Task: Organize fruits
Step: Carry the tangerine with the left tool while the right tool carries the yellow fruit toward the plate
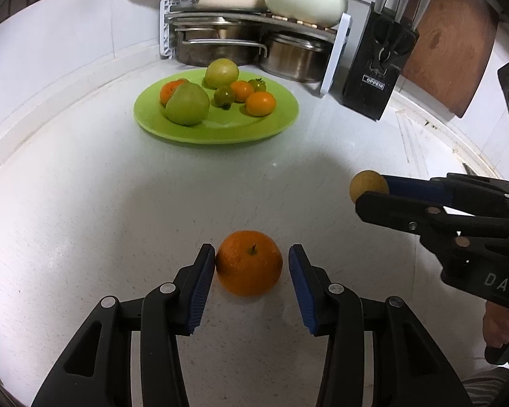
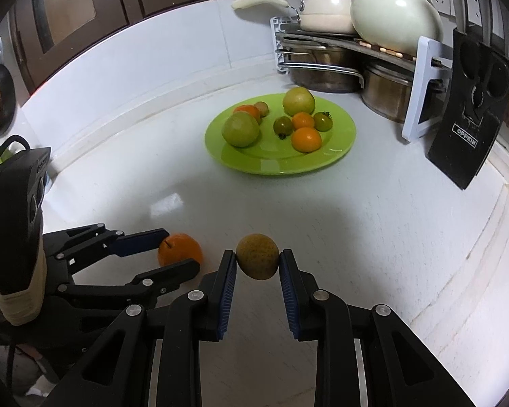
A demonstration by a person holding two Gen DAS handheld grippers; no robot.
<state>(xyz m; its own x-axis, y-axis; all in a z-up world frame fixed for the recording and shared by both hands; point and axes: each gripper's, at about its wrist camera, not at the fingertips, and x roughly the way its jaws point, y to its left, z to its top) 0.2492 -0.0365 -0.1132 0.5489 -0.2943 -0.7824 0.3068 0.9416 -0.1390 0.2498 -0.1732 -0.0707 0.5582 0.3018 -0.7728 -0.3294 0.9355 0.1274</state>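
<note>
Resting stem-up: orange (image 1: 248, 263) between open left gripper (image 1: 252, 259) pads.

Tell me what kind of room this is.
Most likely a home kitchen: stacked steel pots on a corner rack, a black knife block and a wooden cutting board against the tiled wall, on a white countertop.
</note>
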